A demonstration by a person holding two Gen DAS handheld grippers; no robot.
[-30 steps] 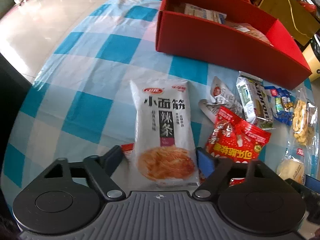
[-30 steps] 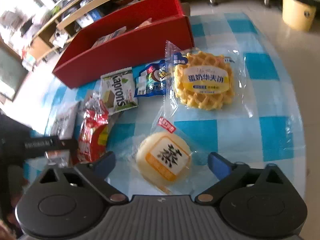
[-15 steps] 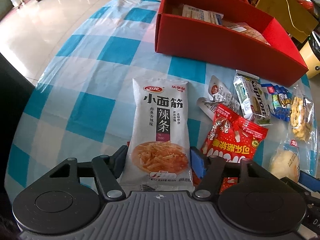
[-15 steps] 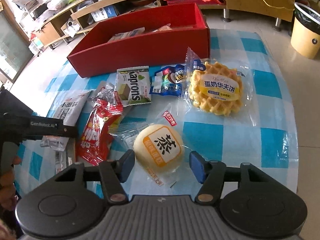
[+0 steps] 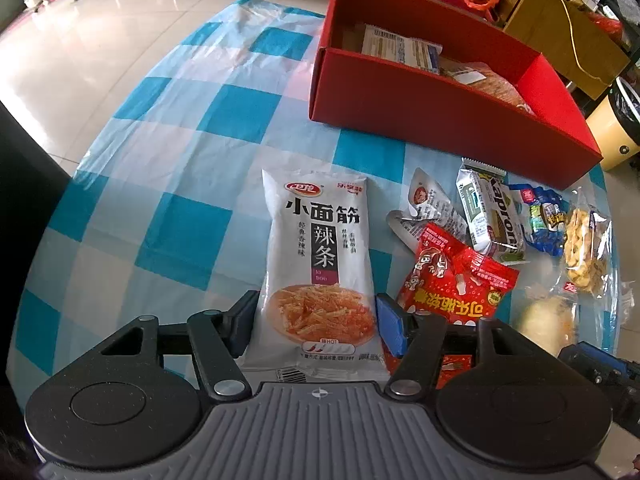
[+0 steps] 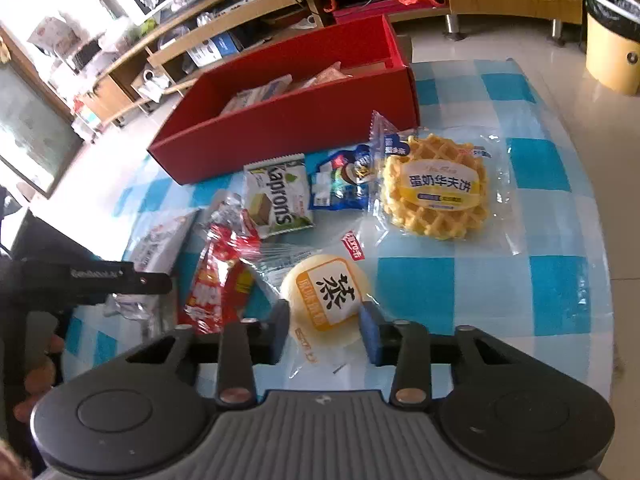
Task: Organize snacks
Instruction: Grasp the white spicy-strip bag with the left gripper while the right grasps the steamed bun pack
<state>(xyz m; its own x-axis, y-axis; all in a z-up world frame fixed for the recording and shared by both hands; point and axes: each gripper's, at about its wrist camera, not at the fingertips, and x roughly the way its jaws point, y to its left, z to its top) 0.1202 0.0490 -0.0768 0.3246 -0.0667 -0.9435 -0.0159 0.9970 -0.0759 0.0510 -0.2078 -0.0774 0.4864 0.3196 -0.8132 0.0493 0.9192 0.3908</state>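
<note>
White spicy-strip bag (image 5: 320, 264), printed 小面筋 辣条, lies on checked tablecloth (image 5: 168, 168); our left gripper (image 5: 316, 320) just closing, pads pressing its sides. Our right gripper (image 6: 324, 320) clenched on round steamed cake (image 6: 326, 296) marked 蒸. Near: Kaprons wafer (image 6: 276, 198), waffle pack (image 6: 436, 188) reading 蛋奶华夫饼, red box (image 6: 288, 120) behind.

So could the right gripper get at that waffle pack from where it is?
Probably not yet: the right gripper is shut on the round bun. The waffle pack lies uncovered just beyond, so the path looks free once the bun is dropped.
</note>
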